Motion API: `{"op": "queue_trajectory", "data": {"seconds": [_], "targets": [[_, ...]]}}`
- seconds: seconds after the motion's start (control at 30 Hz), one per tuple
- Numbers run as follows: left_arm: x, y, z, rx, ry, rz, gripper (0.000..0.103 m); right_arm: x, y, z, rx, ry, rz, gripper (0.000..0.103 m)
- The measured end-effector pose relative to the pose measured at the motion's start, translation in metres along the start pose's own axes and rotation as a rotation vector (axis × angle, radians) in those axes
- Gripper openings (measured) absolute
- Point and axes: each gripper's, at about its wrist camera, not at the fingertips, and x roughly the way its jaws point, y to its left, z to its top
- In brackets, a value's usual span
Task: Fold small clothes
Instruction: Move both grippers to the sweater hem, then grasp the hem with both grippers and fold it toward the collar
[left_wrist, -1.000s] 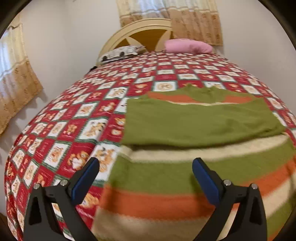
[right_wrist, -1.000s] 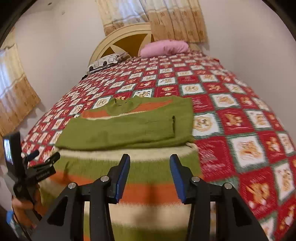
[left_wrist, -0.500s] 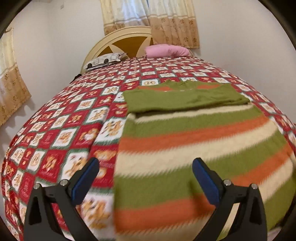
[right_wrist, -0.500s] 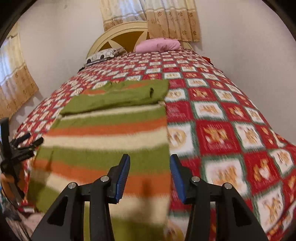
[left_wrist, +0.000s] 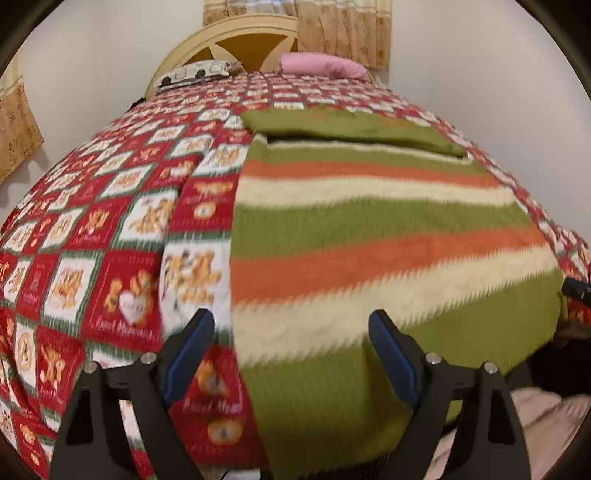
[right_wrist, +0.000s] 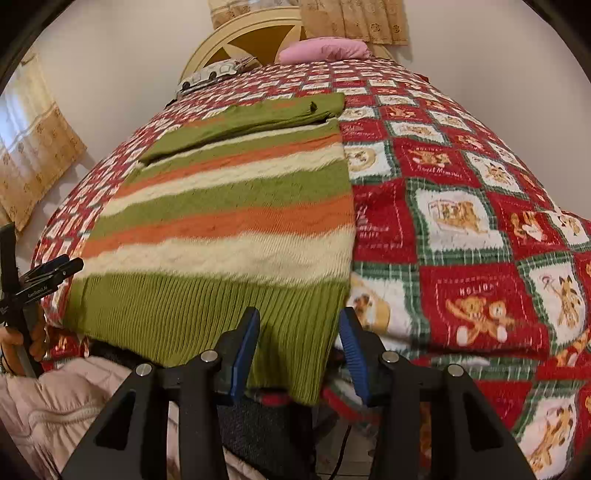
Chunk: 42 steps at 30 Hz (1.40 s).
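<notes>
The left gripper (left_wrist: 291, 350), jaws closing on nothing, and the half-open, empty right gripper (right_wrist: 299, 347) hover over the near green hem of the striped green, orange and cream knitted sweater (right_wrist: 229, 229).

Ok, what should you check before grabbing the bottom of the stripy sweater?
1. Striped sweater flat on the bedspread: ok.
2. Sleeves folded across the top: ok.
3. Right gripper over the green hem's corner, nothing gripped: ok.
4. Left gripper at the other corner, jaws closing, pads not yet on cloth: ok.
5. Hem fully on the bed: not ok, it hangs over the edge.
</notes>
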Motion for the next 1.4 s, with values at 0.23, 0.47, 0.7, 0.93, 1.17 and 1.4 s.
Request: {"op": "queue_trajectory", "data": {"seconds": [0.23, 0.47, 0.7, 0.93, 1.17, 1.4], "targets": [[-0.005, 0.014, -0.032, -0.042, 0.096, -0.098, 0.083, 0.009, -0.001, -0.011, 0.010, 0.041, 0.026, 0.046], [-0.015, 0.015, -0.044, -0.049, 0.133, -0.204, 0.062, 0.012, 0.006, -0.012, -0.009, 0.062, 0.066, 0.046], [-0.016, 0.008, -0.045, -0.026, 0.134, -0.188, 0.047, 0.014, 0.002, -0.013, -0.014, 0.053, 0.063, 0.023], [-0.018, 0.015, -0.036, -0.053, 0.156, -0.182, 0.009, 0.007, 0.002, -0.004, -0.005, 0.075, 0.101, 0.013], [-0.036, 0.027, -0.003, -0.141, 0.096, -0.333, 0.006, -0.028, -0.006, 0.034, 0.128, -0.026, 0.344, 0.013], [-0.016, 0.023, 0.062, -0.155, 0.035, -0.351, 0.006, -0.010, -0.018, 0.102, 0.211, -0.119, 0.412, 0.012]]}}
